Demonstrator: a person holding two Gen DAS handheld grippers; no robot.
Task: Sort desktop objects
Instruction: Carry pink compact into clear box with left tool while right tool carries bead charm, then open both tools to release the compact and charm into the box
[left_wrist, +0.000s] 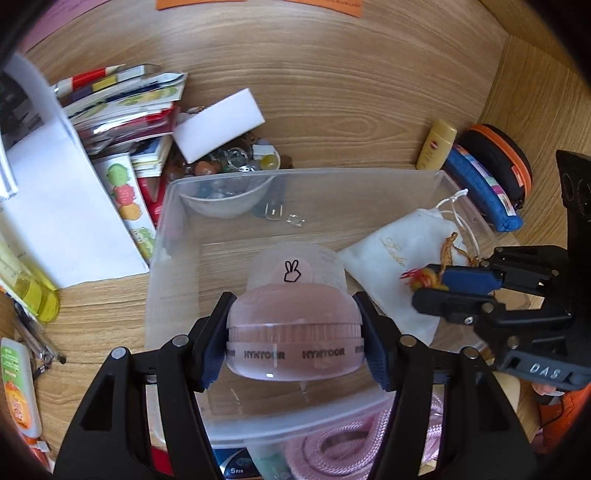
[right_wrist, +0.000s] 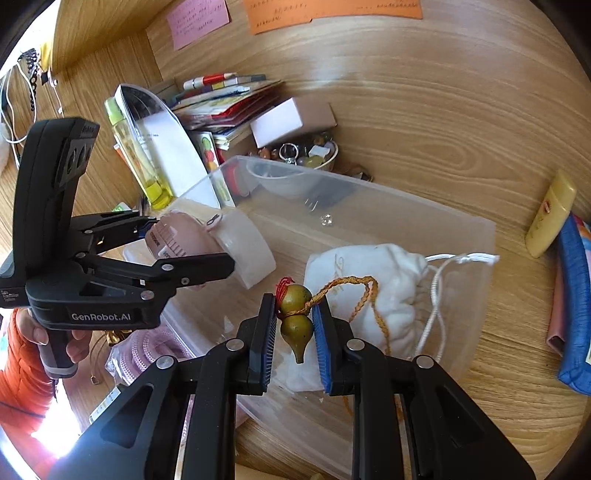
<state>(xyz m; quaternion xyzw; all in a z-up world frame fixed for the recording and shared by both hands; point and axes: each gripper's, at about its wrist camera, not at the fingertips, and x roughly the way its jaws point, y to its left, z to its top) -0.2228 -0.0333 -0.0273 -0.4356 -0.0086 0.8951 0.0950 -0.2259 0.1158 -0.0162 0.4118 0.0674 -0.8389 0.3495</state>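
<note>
While the left gripper (left_wrist: 293, 354) clamps the pink jar (left_wrist: 293, 332) by its rounded sides above the clear bin (left_wrist: 173, 236), that smooth plastic may slip out early.

Seen from the right wrist, the right gripper (right_wrist: 294, 328) pinches the gourd charm (right_wrist: 295, 321) over the bin; its braided cord (right_wrist: 347, 291) drapes onto the white pouch (right_wrist: 384, 288) and could snag at release.

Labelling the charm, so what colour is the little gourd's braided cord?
Golden yellow, on the olive-green gourd; the braided cord shows best in the right wrist view.
</note>
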